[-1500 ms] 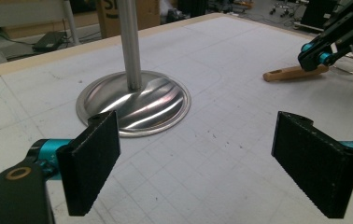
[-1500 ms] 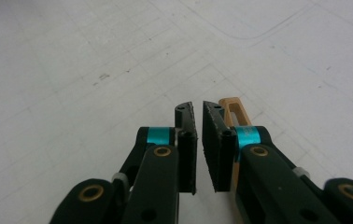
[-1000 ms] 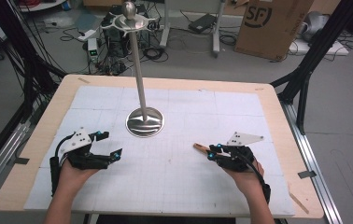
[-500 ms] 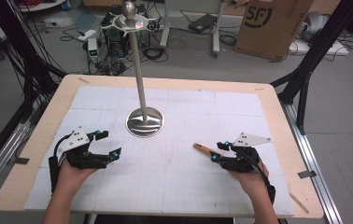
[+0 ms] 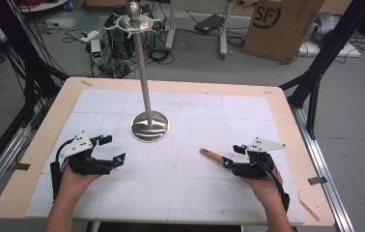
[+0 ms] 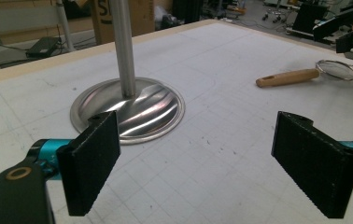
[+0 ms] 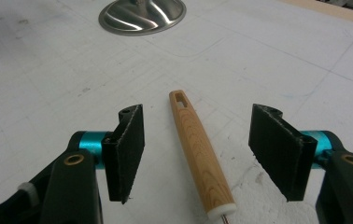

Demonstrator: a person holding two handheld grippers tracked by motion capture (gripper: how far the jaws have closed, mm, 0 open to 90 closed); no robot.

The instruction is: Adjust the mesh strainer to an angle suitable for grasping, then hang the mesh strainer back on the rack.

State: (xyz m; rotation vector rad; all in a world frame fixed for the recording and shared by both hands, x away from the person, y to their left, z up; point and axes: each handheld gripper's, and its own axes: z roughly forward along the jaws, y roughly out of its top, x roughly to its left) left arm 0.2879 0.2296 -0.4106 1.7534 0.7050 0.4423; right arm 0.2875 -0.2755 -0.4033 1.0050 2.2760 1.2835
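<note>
Wooden and pale brown, the handle (image 7: 201,161) of a small strainer (image 6: 305,74) is lying flat on the white gridded mat (image 5: 180,188), on the person's right side of the table (image 5: 287,104). In the right gripper view the handle is sitting between the two black jaws of the right gripper (image 7: 207,149), with a clear gap on either side; neither pad is pressing on it. Those jaws have just been opening and are now standing wide around the handle. Its slotted end is pointing away from the gripper toward the middle of the mat, and its white-capped end, where a thin wire is coming out, is lying closest to the camera.

In the left gripper view the strainer is showing whole, well apart from that gripper: the handle is lying across the mat and the round wire mesh bowl (image 6: 337,70) is resting at its far end, just below the other gripper.

In the high view the right gripper (image 5: 230,155) is resting low over the mat in the person's right hand (image 5: 262,186), and the handle is sticking out from it toward the centre.

Over on the left side, the left gripper (image 5: 114,150) is being held in the left hand (image 5: 74,181), its jaws standing wide with only bare mat between them. It is pointing toward the steel stand (image 5: 147,108), whose round shiny base (image 6: 128,109) is sitting near the middle of the mat with a tall pole rising from it.
</note>
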